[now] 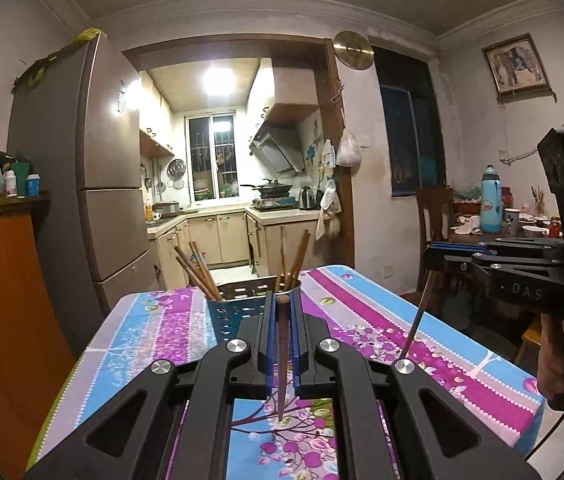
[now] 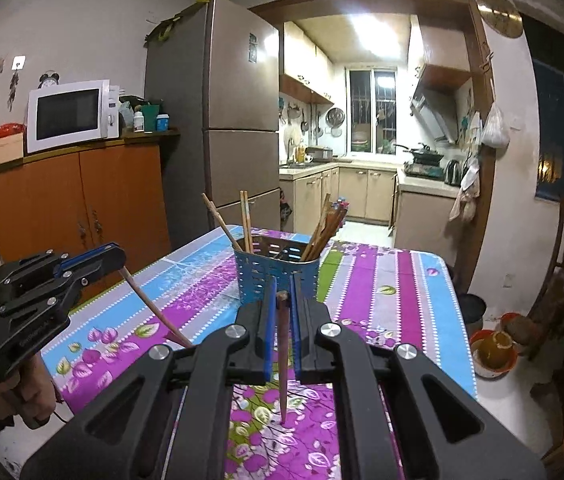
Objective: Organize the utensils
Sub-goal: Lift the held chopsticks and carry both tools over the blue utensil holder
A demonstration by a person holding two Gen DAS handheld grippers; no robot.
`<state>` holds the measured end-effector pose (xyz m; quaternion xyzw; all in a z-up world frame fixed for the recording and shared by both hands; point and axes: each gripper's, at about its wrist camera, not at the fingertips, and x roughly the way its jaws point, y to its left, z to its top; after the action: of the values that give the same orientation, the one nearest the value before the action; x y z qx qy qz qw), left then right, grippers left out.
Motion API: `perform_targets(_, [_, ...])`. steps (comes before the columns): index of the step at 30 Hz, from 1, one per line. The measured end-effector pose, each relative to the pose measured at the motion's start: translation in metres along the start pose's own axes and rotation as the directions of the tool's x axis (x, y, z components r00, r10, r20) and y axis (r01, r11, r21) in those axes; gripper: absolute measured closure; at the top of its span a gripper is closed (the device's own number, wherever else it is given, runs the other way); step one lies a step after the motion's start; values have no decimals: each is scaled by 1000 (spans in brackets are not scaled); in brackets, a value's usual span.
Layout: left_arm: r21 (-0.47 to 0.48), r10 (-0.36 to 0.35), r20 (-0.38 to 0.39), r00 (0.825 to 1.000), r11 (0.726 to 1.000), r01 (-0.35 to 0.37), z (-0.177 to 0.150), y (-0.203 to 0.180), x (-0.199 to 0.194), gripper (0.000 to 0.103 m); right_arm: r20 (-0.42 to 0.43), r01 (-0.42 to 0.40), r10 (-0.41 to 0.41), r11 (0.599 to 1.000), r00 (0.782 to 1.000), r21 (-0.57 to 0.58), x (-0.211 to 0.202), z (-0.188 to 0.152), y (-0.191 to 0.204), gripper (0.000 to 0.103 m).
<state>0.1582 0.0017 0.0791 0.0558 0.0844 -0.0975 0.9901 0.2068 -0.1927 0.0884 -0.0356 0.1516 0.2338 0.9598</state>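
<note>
A: Left wrist view first: what is your left gripper doing?

B: Your blue pads are closed almost together on a chopstick. Its blunt end sits at the fingertips and its thin tip points down, just over the tablecloth.

A: And where is that against the holder?

B: Your fingertips are just on the near side of the holder, close to its near wall. It's a blue perforated caddy standing upright on the cloth, with sticks leaning out at its left end and a few more at its right.

A: Now the right side?

B: Your right gripper matches it: fingers nearly shut, pinching a second chopstick with its tip down near the cloth. It too is just in front of the holder.

A: How do the two grippers stand to one another?

B: From the right wrist view, your left gripper is left of the holder and nearer to you, its chopstick slanting down toward the table. From the left wrist view, your right gripper is right of the holder, its stick slanting down likewise. They are well apart.
</note>
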Motion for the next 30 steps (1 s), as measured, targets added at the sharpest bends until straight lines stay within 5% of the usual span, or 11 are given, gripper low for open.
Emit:
perform_targets(16, [-62, 14, -83, 996, 998, -19, 39, 39, 16, 95, 26, -24, 23, 999, 999, 39, 6, 64, 5, 98])
perform_targets(30, [-60, 23, -17, 1000, 998, -24, 104, 43, 32, 95, 60, -3, 4, 1000, 998, -9, 20, 120, 9, 98])
